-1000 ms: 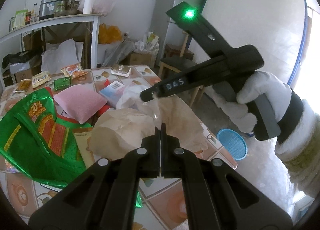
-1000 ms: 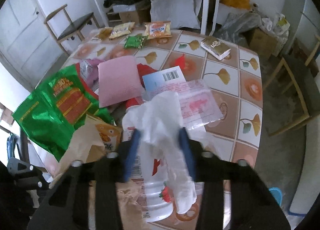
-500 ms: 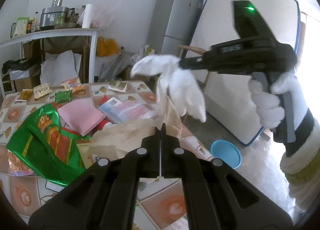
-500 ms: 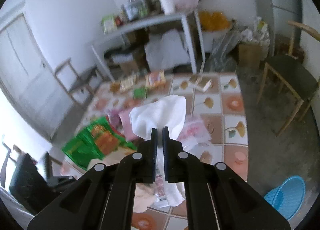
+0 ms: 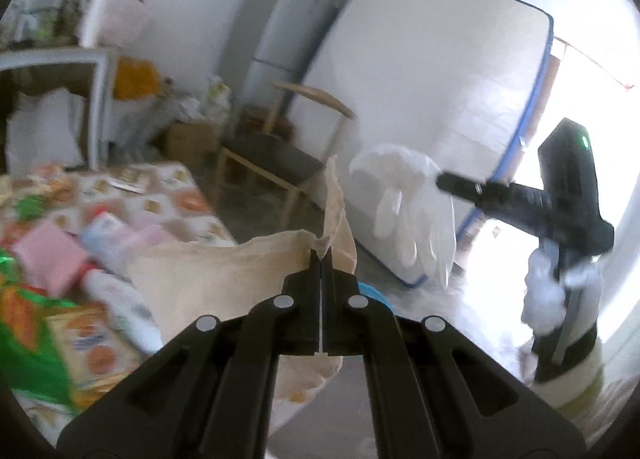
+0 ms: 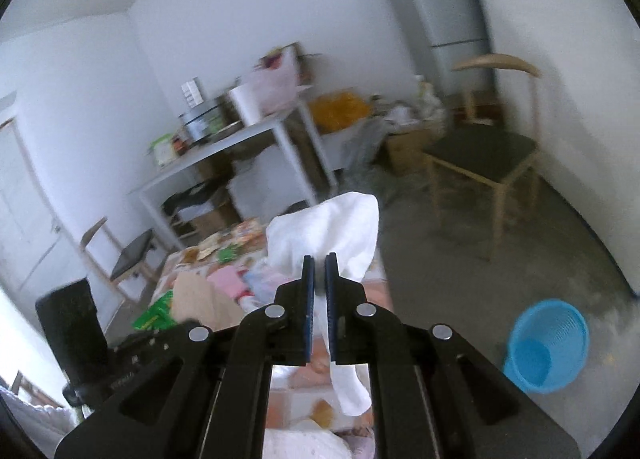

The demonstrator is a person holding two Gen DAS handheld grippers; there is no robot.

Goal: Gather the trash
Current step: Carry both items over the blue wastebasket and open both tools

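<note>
The left gripper [image 5: 321,255] pinches a paper bag [image 5: 224,271] above the table [image 5: 176,179]. The right gripper [image 6: 319,259] clamps a white plastic glove [image 6: 332,227] (dangling limp), with the bin [image 6: 546,343] on the floor beside that table.

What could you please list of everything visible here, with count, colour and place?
glove: one, white, pinched in the right claw, off the table
paper bag: one, tan, rim pinched in the left claw
basket: one, blue, on the floor at right
table: one, tiled pattern, littered with wrappers
green bag: one, on the table's near left
pink pack: one, on the table
chair: one, wood with a dark seat, by the fridge
fridge: one, grey, at the wall
mattress: one, white with blue edging, leaning upright
left claw: black, shut
right claw: black, shut
</note>
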